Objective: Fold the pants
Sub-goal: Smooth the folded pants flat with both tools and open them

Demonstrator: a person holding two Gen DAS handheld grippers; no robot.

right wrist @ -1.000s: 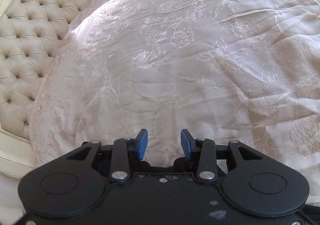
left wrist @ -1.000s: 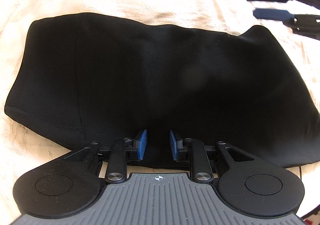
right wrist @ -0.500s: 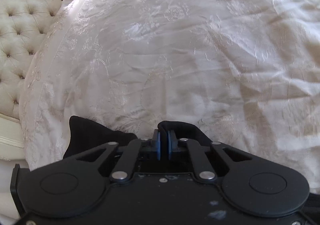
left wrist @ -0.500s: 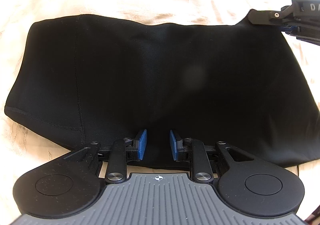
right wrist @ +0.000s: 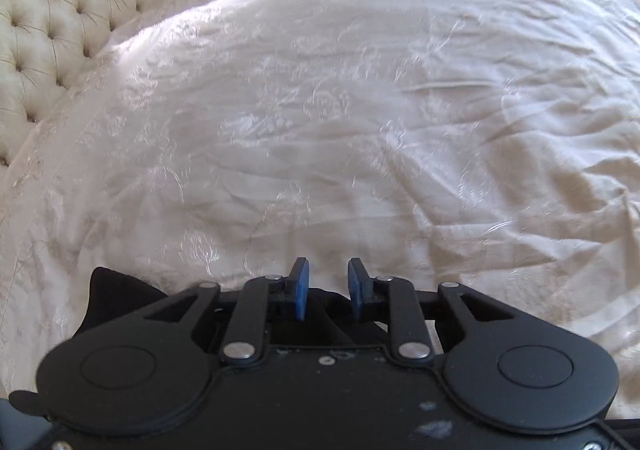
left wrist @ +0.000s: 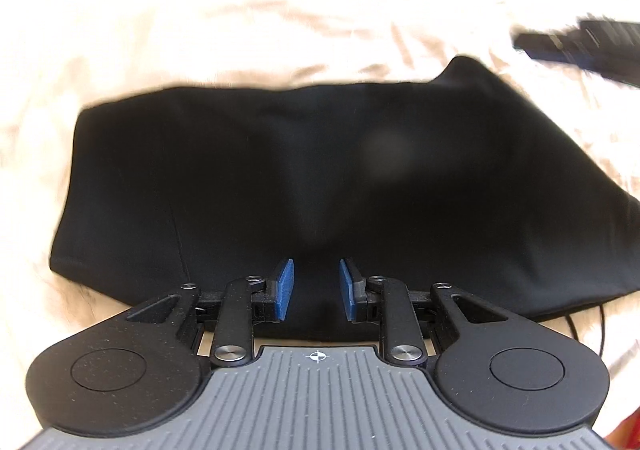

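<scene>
The black pants (left wrist: 320, 177) lie folded in a wide bundle on the cream bedspread (left wrist: 240, 9). My left gripper (left wrist: 316, 286) is open and empty, with its blue pads over the bundle's near edge. My right gripper (right wrist: 328, 286) is open and empty. It hovers just past a corner of the pants (right wrist: 112, 294), which shows under its left side. In the left wrist view the right gripper (left wrist: 576, 45) is a blurred black shape beyond the bundle's raised far right corner.
A tufted cream headboard (right wrist: 52, 17) stands at the left of the right wrist view. The embroidered bedspread (right wrist: 360, 109) stretches ahead. A thin black cable (left wrist: 592, 326) lies by the pants' near right edge.
My right gripper was shut on the far right corner of the pants half a second ago. It has let go, opened and lifted away. The left gripper has pulled back slightly.
</scene>
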